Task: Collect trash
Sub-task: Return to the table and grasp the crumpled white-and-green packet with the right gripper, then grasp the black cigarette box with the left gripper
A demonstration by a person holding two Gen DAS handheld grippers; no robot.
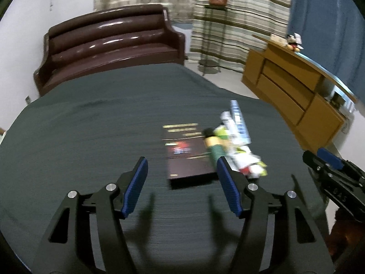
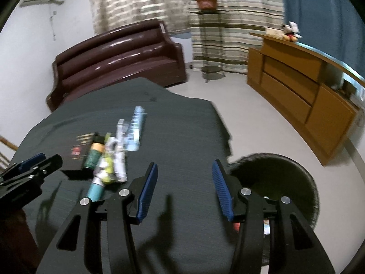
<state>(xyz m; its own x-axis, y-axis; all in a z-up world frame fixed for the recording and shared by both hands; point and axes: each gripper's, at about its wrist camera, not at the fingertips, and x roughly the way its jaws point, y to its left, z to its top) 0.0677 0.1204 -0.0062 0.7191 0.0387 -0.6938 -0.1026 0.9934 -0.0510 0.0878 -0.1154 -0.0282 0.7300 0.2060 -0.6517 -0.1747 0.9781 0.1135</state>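
A: From the left wrist view, where does the trash lie?

B: Ahead and right of the left gripper [image 1: 181, 173], whose jaws stand well apart with nothing between them. The pile of wrappers [image 1: 241, 153] and a green tube [image 1: 215, 150] rest on the desk [image 1: 91, 125], the tube overlapping the right edge of a dark book [image 1: 186, 153]. The pile's long axis runs near to far. The right pad partly hides its near end.

A: And from the right wrist view?

B: The right gripper [image 2: 184, 182] is also parted and empty. The pile lies ahead to its left, with a pale blue tube [image 2: 95, 189] nearest. The black trash bin [image 2: 294, 173] stands on the floor, right of the desk, just beside this gripper.

A: Which is nearer?

B: The left, I judge. The book under the tube could be caught by mistake. The sofa [image 2: 118, 61] and cabinet [image 2: 296, 84] are well apart.
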